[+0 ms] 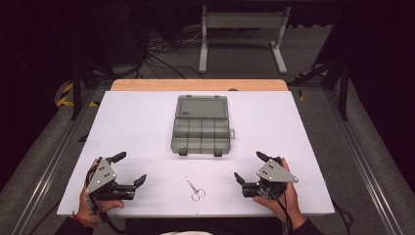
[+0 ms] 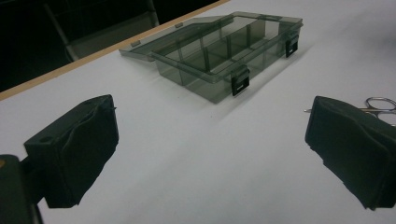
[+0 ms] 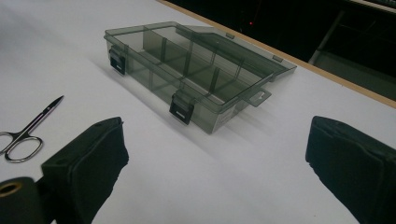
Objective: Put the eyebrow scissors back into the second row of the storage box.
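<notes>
Both grippers, left gripper [image 1: 131, 170] and right gripper [image 1: 247, 167], rest wide open and empty on the bench [image 1: 137, 127]. Scissors [image 1: 195, 189] lie between them, before the open compartment box [image 1: 201, 131]. Likely pinch the scissors mid-shank, squarely.

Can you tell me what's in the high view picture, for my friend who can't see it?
An open grey plastic organizer box with empty compartments sits in the middle of a white table, its lid folded back flat. Nearer the person, small scissors lie between two hand-held grippers, the left gripper and right gripper, both open.
</notes>
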A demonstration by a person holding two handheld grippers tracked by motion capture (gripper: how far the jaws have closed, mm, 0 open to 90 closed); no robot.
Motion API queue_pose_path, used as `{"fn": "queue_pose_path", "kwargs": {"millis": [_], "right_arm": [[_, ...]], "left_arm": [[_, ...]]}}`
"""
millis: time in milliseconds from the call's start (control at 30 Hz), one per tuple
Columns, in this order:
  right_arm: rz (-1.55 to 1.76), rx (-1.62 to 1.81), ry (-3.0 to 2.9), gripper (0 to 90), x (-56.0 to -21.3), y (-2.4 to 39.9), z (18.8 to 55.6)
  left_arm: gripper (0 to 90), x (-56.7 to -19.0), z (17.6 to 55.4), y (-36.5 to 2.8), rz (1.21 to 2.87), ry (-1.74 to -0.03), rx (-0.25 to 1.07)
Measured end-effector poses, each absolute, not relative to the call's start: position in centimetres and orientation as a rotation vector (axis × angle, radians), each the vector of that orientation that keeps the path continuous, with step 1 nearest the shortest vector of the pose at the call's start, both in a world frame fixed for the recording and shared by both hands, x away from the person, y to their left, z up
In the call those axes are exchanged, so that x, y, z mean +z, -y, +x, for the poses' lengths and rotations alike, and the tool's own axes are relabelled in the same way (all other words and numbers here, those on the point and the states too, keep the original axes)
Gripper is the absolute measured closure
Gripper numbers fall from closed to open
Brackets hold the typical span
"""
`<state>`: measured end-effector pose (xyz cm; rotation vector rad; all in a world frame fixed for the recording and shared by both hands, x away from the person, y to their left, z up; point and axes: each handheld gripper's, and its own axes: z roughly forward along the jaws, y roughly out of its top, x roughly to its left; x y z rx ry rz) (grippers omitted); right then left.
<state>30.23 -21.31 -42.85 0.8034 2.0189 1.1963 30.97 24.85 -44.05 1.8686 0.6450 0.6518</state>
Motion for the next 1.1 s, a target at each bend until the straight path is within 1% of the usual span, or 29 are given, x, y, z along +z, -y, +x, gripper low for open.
{"fn": "queue_pose_path", "kwargs": {"millis": [400,533,600,667,767,933,967,1100], "right_arm": [[0.801,1.198,-2.057,8.4,-43.0,20.5,30.4],[0.807,1.189,-2.094,12.7,-43.3,19.8,30.6],[0.807,1.189,-2.121,13.0,-43.4,19.4,30.8],[0.805,1.176,-2.138,17.2,-43.4,19.0,30.9],[0.813,1.168,-2.170,19.7,-43.5,18.4,31.0],[0.845,1.159,-2.208,24.0,-43.7,16.8,31.3],[0.862,1.139,-2.200,27.0,-43.8,16.2,31.3],[0.859,1.151,-2.272,29.5,-44.2,14.4,31.4]], "left_arm": [[3.9,-44.3,30.6,-24.6,1.887,-0.624,0.640],[4.0,-44.3,30.7,-24.8,1.884,-0.623,0.648],[4.1,-44.3,30.7,-24.8,1.889,-0.634,0.643],[4.1,-44.4,30.9,-24.9,1.885,-0.634,0.640],[4.1,-44.5,30.9,-24.9,1.892,-0.632,0.635],[4.1,-44.4,30.6,-24.8,1.895,-0.620,0.638],[4.1,-44.4,30.6,-24.8,1.893,-0.621,0.636],[4.2,-44.5,30.7,-24.9,1.896,-0.624,0.630]]}}
